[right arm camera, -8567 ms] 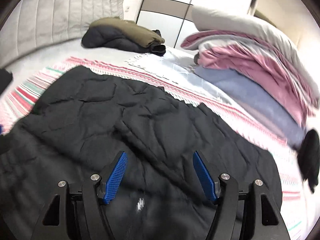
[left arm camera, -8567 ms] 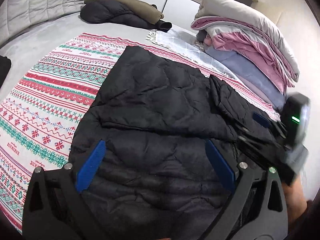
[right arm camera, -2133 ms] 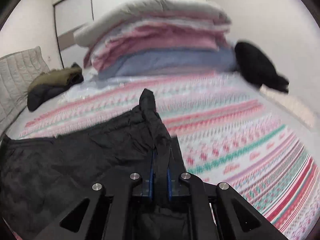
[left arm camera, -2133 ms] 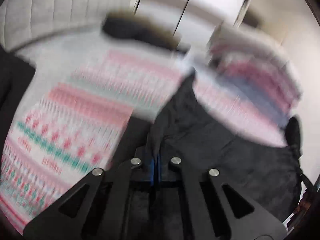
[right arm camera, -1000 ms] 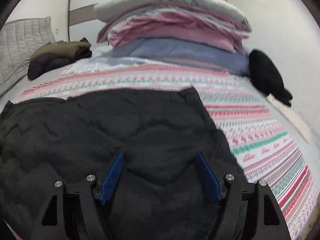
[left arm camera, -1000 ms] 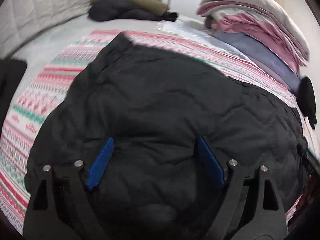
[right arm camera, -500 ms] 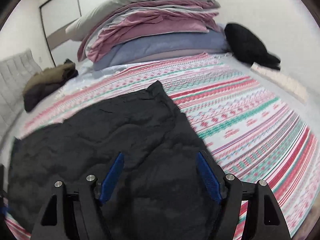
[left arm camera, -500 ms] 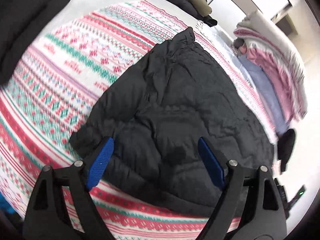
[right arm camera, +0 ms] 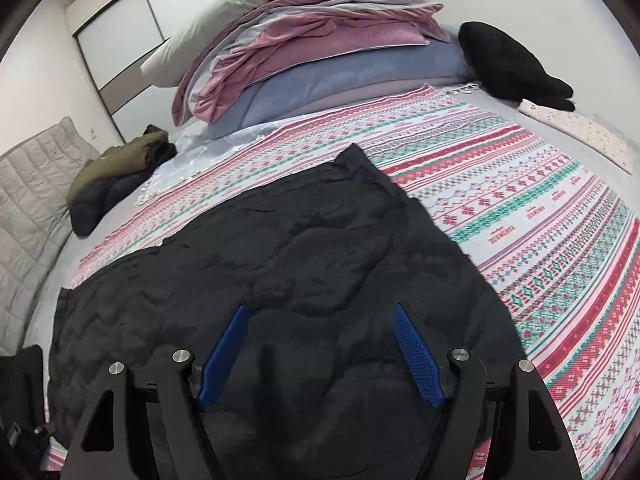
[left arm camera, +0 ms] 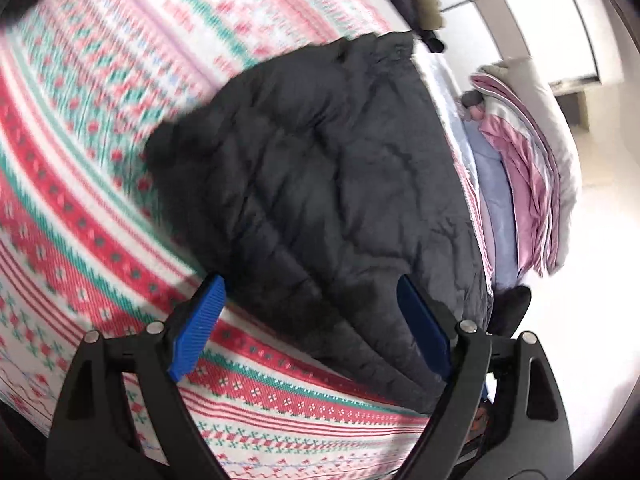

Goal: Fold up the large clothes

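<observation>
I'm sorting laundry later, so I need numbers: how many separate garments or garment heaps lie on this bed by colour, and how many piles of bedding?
Black garments: 2, the black puffer jacket and a black garment by the stack.
Olive-and-dark heap: 1.
Bedding stack: 1.
Patterned blanket: 1.
Total: 5.

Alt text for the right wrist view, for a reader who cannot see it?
The open right gripper hovers over a black quilted jacket spread on a striped patterned blanket. Behind lie stacked bedding and an olive garment.
</observation>
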Demonstrator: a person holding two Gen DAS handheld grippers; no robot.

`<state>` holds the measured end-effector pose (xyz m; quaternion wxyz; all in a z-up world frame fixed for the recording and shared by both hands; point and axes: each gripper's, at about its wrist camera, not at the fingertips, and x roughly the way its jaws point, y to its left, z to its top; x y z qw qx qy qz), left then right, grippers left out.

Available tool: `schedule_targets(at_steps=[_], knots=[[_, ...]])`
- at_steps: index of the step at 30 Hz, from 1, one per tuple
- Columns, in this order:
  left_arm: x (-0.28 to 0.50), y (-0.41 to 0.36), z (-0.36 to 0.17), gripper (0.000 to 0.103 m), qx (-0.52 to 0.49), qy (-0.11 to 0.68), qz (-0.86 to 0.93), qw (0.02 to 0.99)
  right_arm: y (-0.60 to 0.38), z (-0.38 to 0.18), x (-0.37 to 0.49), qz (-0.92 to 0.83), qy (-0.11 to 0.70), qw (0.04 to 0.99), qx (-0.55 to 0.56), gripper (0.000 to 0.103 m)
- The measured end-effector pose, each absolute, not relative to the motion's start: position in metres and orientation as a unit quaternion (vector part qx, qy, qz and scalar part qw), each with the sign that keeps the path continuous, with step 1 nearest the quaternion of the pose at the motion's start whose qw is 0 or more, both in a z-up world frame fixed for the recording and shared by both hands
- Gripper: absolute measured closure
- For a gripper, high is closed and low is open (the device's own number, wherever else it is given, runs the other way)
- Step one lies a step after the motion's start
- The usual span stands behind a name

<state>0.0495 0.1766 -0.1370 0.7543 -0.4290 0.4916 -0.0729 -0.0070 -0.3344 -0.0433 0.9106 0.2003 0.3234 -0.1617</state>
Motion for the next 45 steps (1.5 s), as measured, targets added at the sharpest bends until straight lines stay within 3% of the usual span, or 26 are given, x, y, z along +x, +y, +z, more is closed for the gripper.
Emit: schedule_targets(at_steps=[5,15,21,23,26,29,36,39,42,43,45], knots=[[0.050,0.161,-0.143,0.013,-0.426,0.489,-0.061,0.759,-0.318,-0.044,-0.001,-0.155,0.329,0.915,0.172,0.027],[0.073,0.154,-0.146,0.015,-0.487,0.378,-0.056,0.785,-0.298,-0.049,0.009,-0.147,0.341,0.919,0.135,0.027],[0.088,0.162,-0.159,0.040,-0.538,0.354,-0.066,0.762,-0.276,-0.051,0.015,-0.133,0.343,0.924,0.102,0.027],[0.096,0.162,-0.163,0.061,-0.547,0.345,-0.080,0.759,-0.267,-0.052,0.017,-0.131,0.344,0.926,0.089,0.027],[0.099,0.167,-0.164,0.081,-0.556,0.340,-0.100,0.751,-0.257,-0.052,0.020,-0.126,0.343,0.928,0.080,0.027],[0.096,0.171,-0.149,0.087,-0.546,0.327,-0.103,0.765,-0.248,-0.050,0.021,-0.110,0.335,0.932,0.081,0.027],[0.070,0.193,-0.107,0.089,-0.487,0.259,-0.084,0.830,-0.219,-0.039,0.021,-0.032,0.309,0.944,0.108,0.029],[0.054,0.205,-0.086,0.089,-0.459,0.222,-0.083,0.856,-0.191,-0.038,0.027,0.036,0.304,0.944,0.123,0.036],[0.034,0.213,-0.061,0.089,-0.422,0.179,-0.089,0.884,-0.159,-0.044,0.037,0.091,0.312,0.937,0.123,0.058],[0.029,0.214,-0.054,0.089,-0.413,0.166,-0.093,0.891,-0.147,-0.050,0.042,0.103,0.318,0.935,0.120,0.070],[0.016,0.213,-0.036,0.089,-0.381,0.134,-0.113,0.908,-0.127,-0.063,0.056,0.129,0.340,0.923,0.126,0.076]])
